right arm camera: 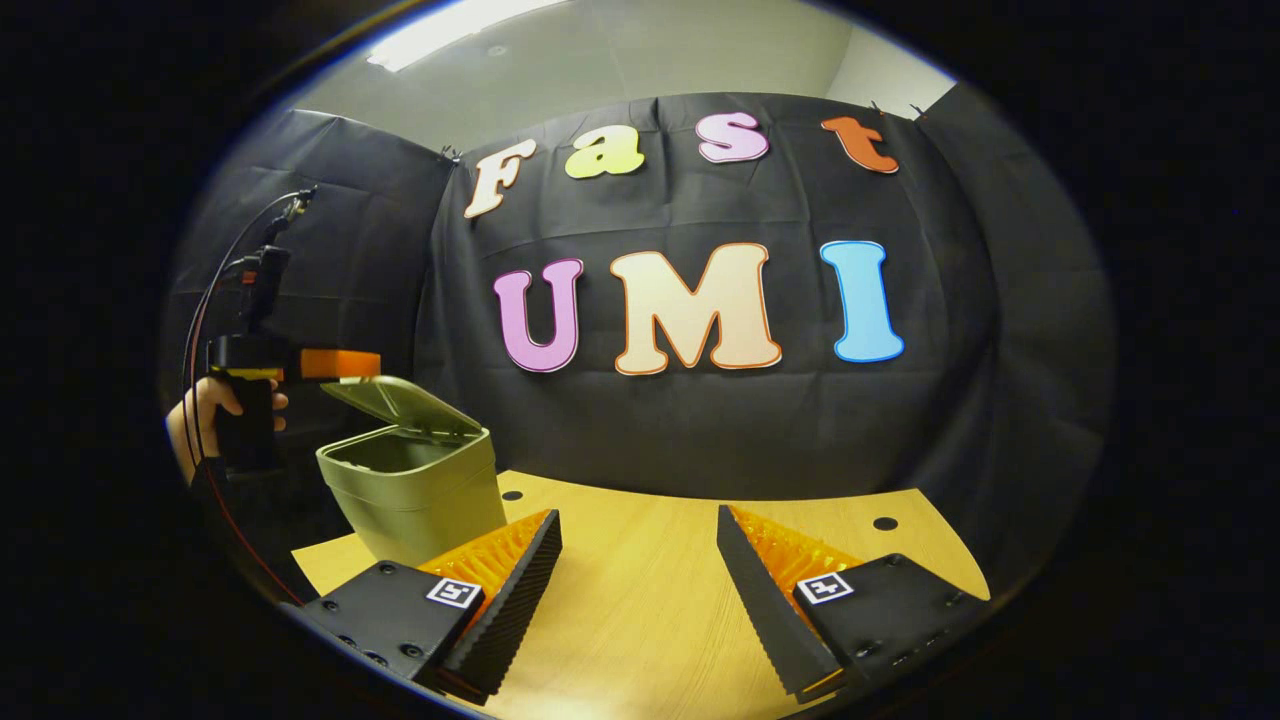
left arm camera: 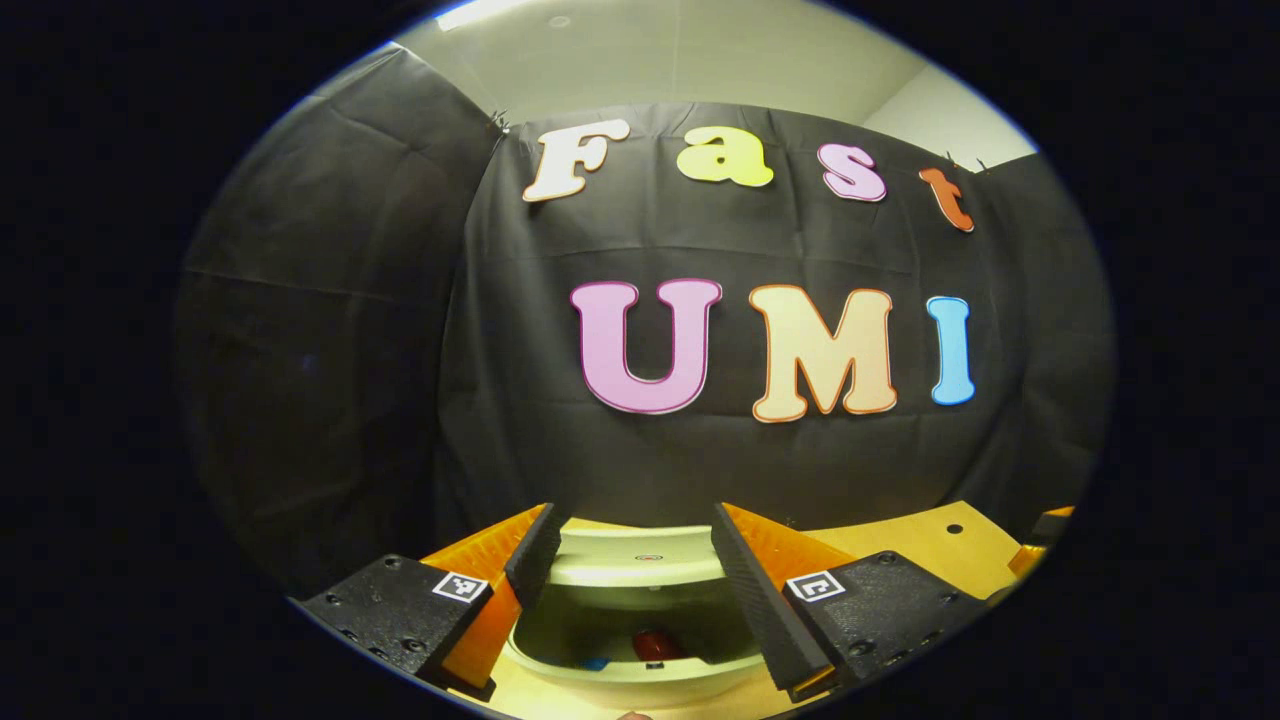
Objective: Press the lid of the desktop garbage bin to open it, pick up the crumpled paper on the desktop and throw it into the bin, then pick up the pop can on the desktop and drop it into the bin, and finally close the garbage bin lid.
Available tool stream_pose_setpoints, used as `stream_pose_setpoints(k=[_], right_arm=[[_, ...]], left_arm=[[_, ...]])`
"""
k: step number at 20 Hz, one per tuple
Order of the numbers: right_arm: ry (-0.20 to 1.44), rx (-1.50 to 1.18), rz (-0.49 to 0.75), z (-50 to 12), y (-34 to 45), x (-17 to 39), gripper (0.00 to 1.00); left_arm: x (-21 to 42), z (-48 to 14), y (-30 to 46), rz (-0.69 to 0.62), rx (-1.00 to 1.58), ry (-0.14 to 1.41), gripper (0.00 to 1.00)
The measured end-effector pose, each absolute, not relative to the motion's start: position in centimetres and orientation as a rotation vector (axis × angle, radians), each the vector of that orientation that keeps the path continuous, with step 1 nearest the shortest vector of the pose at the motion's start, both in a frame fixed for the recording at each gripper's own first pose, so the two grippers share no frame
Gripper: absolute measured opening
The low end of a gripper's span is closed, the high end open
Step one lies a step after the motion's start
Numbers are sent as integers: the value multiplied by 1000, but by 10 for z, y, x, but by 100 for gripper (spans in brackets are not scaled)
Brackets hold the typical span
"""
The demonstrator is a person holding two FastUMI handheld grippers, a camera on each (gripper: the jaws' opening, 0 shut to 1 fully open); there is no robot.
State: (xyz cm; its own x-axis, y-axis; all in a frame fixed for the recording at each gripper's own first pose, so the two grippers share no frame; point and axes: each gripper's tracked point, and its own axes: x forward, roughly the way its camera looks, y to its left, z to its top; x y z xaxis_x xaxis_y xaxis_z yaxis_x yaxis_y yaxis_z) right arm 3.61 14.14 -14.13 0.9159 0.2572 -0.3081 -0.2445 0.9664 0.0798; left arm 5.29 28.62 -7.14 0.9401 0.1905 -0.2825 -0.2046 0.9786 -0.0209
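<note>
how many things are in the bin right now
2 visible in the left gripper view: a red object, likely the pop can, mid-bin, and something blue to its left. More may be hidden below.

Olive-green bin (right arm camera: 415, 490), light wooden desktop (right arm camera: 640, 590)

Dim booth, ceiling light (right arm camera: 450, 30) glare, sharp focus, strong fisheye bending at edges
</note>
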Motion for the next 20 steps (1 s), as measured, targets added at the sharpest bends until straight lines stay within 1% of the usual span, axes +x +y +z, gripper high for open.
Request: stream_pose_setpoints(k=[1, 2, 4, 5, 8, 9, 11, 12, 13, 14, 15, 20], right_arm=[[326, 38, 261, -143, 144, 35, 98], [329, 37, 264, -144, 146, 34, 98], [333, 28, 268, -144, 149, 33, 98], [335, 22, 269, -145, 150, 32, 98], [343, 12, 265, -147, 152, 32, 98], [347, 10, 265, -149, 154, 31, 98], [357, 8, 264, -153, 156, 31, 98], [358, 9, 264, -154, 159, 30, 98], [359, 9, 263, -153, 160, 30, 98], [361, 10, 263, -155, 162, 31, 98], [361, 12, 262, -155, 164, 32, 98], [384, 18, 245, -167, 176, 35, 98]], left_arm=[[50, -83, 286, 200, -69, 303, 91], [48, -92, 285, 197, -77, 322, 92], [45, -106, 287, 197, -72, 338, 91], [43, -112, 287, 197, -67, 346, 92], [41, -123, 287, 192, -63, 366, 93], [40, -125, 287, 190, -62, 367, 91], [39, -129, 286, 185, -61, 375, 92], [39, -132, 286, 181, -54, 380, 90], [37, -135, 285, 176, -50, 389, 93], [34, -141, 284, 171, -46, 408, 92], [34, -136, 284, 168, -37, 382, 92], [32, -141, 283, 163, -18, 359, 93]])
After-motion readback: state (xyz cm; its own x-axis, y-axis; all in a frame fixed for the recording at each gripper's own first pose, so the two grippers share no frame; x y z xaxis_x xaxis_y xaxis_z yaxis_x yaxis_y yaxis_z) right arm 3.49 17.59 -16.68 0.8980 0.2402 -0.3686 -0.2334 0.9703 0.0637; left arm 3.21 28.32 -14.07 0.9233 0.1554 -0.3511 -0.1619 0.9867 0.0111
